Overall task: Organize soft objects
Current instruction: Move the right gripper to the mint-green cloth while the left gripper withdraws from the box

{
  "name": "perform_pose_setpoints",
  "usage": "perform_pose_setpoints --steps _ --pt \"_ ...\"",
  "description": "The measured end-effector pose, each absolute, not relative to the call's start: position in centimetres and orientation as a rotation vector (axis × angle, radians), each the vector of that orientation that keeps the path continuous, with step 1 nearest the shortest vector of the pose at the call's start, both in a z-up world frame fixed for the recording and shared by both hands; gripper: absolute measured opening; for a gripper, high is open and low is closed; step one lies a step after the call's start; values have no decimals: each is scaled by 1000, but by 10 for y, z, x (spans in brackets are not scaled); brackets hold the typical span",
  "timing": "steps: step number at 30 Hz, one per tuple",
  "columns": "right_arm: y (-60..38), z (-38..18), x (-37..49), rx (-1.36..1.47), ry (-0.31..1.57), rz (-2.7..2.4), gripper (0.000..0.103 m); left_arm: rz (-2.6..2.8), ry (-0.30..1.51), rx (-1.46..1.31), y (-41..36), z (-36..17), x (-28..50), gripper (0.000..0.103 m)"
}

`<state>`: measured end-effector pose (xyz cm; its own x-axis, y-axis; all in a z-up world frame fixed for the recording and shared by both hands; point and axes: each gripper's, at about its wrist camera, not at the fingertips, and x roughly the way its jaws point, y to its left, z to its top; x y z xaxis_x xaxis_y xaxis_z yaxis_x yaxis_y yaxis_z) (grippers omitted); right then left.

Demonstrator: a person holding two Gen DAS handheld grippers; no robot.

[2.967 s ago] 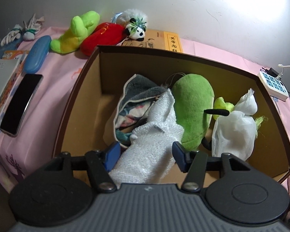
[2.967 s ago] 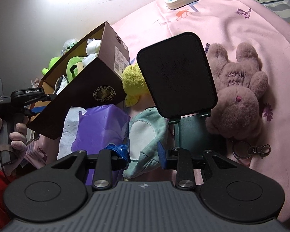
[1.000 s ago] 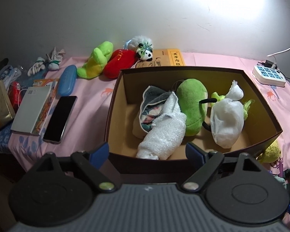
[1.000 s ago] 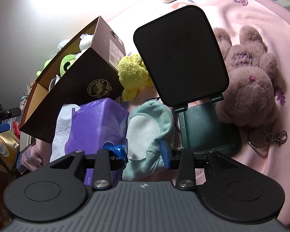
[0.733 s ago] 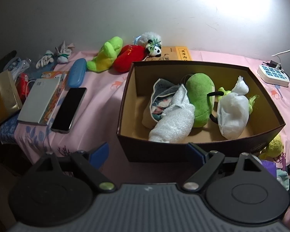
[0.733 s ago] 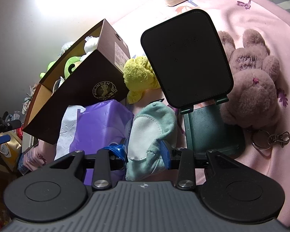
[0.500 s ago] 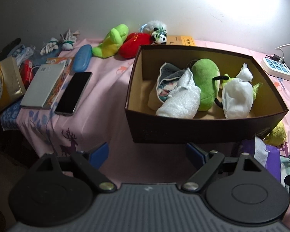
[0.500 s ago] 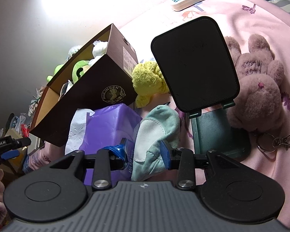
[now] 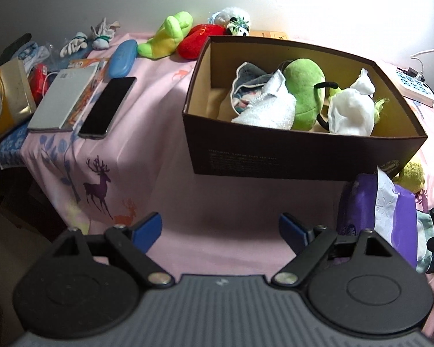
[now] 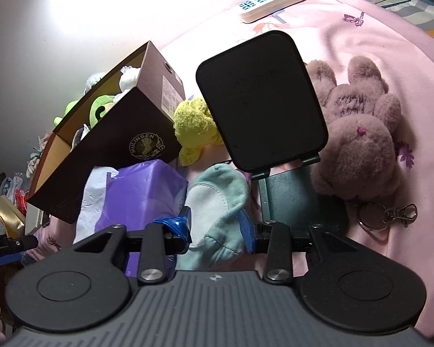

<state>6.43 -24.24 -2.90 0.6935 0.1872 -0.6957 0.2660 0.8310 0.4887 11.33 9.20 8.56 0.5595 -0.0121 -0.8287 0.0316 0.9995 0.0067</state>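
The lower end of the mint-green plush (image 10: 220,211) disappears under the right gripper (image 10: 217,231), and from the left wrist only a sliver of that toy shows at the frame's right edge. The right gripper's pads press on the mint-green plush from both sides, the jaws narrow. Just left of it sits a purple tissue pack (image 10: 141,190); ahead, a black stand (image 10: 260,107) hides part of a mauve rabbit plush (image 10: 358,133). The left gripper (image 9: 220,231) tilts downward over pink cloth (image 9: 217,196), its jaws widening with nothing between them. The brown box (image 9: 289,156) of soft toys lies ahead and slightly right of it.
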Motion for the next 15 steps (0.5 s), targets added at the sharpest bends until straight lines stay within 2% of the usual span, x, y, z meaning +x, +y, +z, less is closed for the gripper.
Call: perform_pose_setpoints --steps 4,11,15 --pt "-242 -36 68 622 820 -35 21 -44 1003 17 88 78 110 89" --pt "-227 -27 76 536 700 34 19 -72 1039 21 80 69 105 90" --pt "-225 -35 85 541 722 36 18 -78 1043 21 79 68 105 90"
